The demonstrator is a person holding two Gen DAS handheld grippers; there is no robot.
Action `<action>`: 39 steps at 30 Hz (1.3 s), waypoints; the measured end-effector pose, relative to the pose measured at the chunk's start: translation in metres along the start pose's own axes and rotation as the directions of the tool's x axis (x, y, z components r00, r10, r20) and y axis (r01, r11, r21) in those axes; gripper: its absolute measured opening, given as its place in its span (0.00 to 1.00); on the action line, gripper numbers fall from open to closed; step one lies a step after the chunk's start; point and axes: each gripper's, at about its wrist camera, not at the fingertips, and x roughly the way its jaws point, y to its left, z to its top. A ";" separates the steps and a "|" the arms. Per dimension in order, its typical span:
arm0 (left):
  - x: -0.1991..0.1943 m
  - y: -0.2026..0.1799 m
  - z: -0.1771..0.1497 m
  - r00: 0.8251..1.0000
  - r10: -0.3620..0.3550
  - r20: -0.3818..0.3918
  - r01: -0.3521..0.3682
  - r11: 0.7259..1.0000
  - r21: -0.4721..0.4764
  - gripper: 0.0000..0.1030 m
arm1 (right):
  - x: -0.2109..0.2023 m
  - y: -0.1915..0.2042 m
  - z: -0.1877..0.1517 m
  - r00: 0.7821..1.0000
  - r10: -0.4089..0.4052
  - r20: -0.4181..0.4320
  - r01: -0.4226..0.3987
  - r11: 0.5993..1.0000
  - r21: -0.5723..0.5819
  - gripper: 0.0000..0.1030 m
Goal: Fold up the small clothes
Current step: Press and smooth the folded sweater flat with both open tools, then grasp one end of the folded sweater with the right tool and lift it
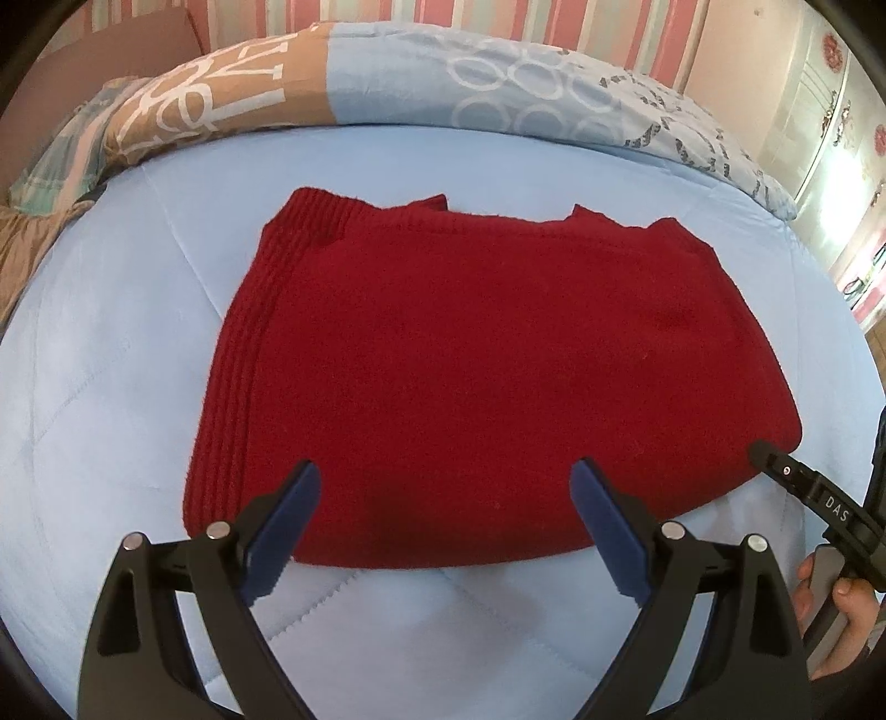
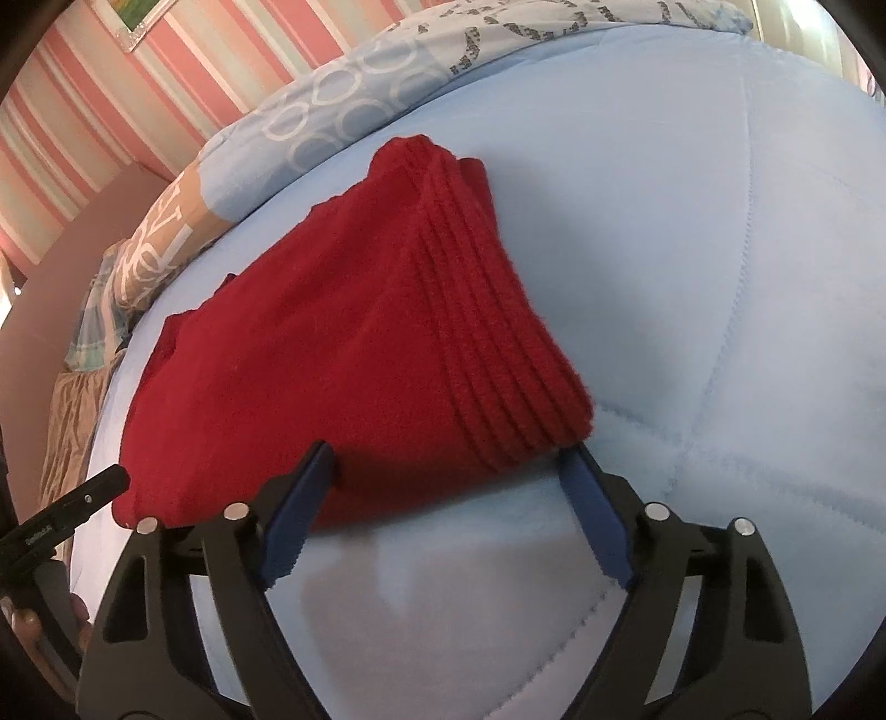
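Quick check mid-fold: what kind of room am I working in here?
Most likely a bedroom: the red sweater lies on a light blue quilted bedspread, a rolled patterned duvet sits behind it, and the wall has pink striped wallpaper.

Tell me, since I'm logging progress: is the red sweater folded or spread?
Folded: the red sweater lies as a compact rectangle, layered edges at its far end, no sleeves sticking out.

Bright, soft daylight; faint shadows beneath each gripper; strong fisheye bending and dark vignette at edges.
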 end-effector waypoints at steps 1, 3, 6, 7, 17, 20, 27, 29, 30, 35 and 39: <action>0.000 -0.001 0.000 1.000 0.000 0.001 0.000 1.000 0.003 0.89 | 0.001 0.000 0.000 1.000 0.000 -0.001 0.000 1.000 -0.002 0.80; 0.001 -0.002 0.001 1.000 0.001 -0.002 -0.001 1.000 0.008 0.89 | 0.005 0.004 0.003 1.000 -0.001 -0.003 0.000 1.000 -0.014 0.80; 0.003 -0.005 0.000 1.000 0.000 -0.012 0.000 1.000 0.016 0.89 | 0.012 0.007 0.012 1.000 0.010 0.001 -0.010 1.000 -0.016 0.82; 0.002 -0.006 -0.001 1.000 0.000 -0.012 0.000 1.000 0.021 0.89 | 0.015 0.007 0.014 1.000 0.014 0.000 -0.014 1.000 -0.010 0.82; 0.006 -0.014 0.003 1.000 0.005 -0.014 -0.004 1.000 0.029 0.89 | 0.023 -0.002 0.036 0.998 0.055 0.021 -0.057 0.994 0.092 0.61; 0.009 -0.015 0.003 1.000 0.006 -0.012 -0.006 1.000 0.024 0.89 | 0.034 -0.004 0.038 0.999 0.047 -0.016 -0.045 0.992 0.117 0.64; 0.031 -0.039 0.003 0.997 0.071 -0.029 -0.069 0.996 0.062 0.89 | 0.017 0.033 0.034 0.993 -0.053 0.105 0.064 0.993 -0.100 0.26; 0.039 -0.047 0.004 0.996 0.078 -0.035 -0.075 0.994 0.083 0.89 | 0.009 0.046 0.030 0.986 -0.070 0.152 0.096 0.981 -0.168 0.25; 0.043 -0.050 0.005 0.996 0.086 -0.038 -0.082 0.992 0.095 0.89 | 0.005 0.050 0.029 0.983 -0.069 0.169 0.101 0.977 -0.189 0.24; 0.060 -0.061 0.001 0.992 0.122 -0.040 -0.116 0.985 0.129 0.90 | -0.013 0.068 0.026 0.974 -0.018 0.227 0.077 0.964 -0.254 0.23; 0.063 -0.049 -0.001 0.997 0.070 -0.035 -0.067 0.994 0.082 0.95 | -0.021 0.084 0.030 0.973 0.012 0.231 0.059 0.954 -0.295 0.22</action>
